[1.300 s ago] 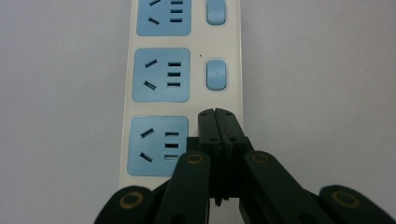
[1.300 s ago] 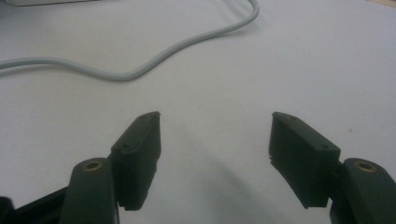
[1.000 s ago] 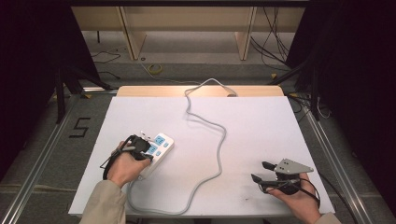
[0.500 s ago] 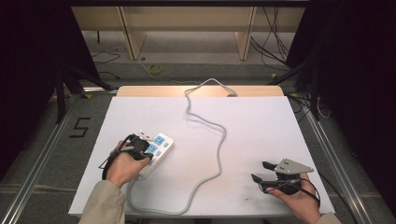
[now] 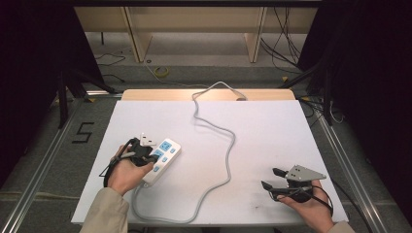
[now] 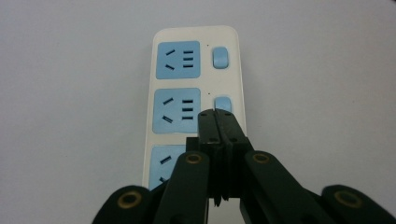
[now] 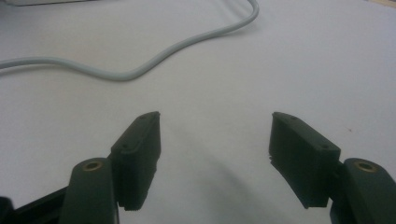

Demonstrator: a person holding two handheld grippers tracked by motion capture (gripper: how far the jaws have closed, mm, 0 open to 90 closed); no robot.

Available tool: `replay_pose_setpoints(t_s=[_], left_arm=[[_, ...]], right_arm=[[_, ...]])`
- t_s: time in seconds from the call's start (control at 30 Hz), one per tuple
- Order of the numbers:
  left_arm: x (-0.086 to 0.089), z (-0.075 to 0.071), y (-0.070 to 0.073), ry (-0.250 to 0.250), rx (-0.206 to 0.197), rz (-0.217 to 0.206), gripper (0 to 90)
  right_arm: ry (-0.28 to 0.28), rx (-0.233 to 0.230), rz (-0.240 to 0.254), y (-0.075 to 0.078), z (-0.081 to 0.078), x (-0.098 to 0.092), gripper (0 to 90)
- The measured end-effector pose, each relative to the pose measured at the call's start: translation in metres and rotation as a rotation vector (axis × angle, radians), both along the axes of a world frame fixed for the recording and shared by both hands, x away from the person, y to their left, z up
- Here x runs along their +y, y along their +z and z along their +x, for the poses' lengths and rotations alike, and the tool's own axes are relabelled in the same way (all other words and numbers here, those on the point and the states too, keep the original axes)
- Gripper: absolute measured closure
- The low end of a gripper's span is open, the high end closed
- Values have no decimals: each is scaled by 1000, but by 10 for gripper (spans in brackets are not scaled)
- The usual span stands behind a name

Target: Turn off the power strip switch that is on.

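I see a white table (image 5: 272, 131) with a white power strip (image 5: 163, 158) lying near its left edge, toward the front. The strip has blue sockets and blue switches. My left gripper (image 6: 217, 116) rests over the strip, its jaws pressed together with nothing between them, their tips at the middle switch (image 6: 224, 103). A grey cable (image 5: 228, 145) runs from the strip's near end, loops along the front edge, then snakes up the middle to the far edge. My right gripper (image 5: 272, 178) sits near the front right corner, jaws spread apart over bare table, holding nothing.
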State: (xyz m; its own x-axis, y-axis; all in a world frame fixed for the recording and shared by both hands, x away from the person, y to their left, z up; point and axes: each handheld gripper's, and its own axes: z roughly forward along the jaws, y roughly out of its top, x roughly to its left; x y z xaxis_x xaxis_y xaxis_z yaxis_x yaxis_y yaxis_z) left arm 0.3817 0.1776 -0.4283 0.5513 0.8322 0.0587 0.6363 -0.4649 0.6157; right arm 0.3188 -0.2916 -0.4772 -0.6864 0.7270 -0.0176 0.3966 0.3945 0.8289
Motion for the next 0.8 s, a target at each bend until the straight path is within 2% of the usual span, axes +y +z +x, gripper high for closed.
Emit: replay_pose_setpoints(t_s=[0.13,0.27,0.4,0.7,0.8], left_arm=[[1,-1,0,2,-16,-21,850],[4,-2,1,-6,-31,-21,850],[6,-5,2,-10,-50,-49,821],[12,-8,3,-22,-93,-79,755],[12,-9,4,-21,-108,-76,729]], right_arm=[[1,-1,1,0,0,0,350],[3,-3,0,0,0,0,350],[1,-2,1,0,0,0,350],[6,-5,0,0,0,0,350],[6,-5,1,0,0,0,350]])
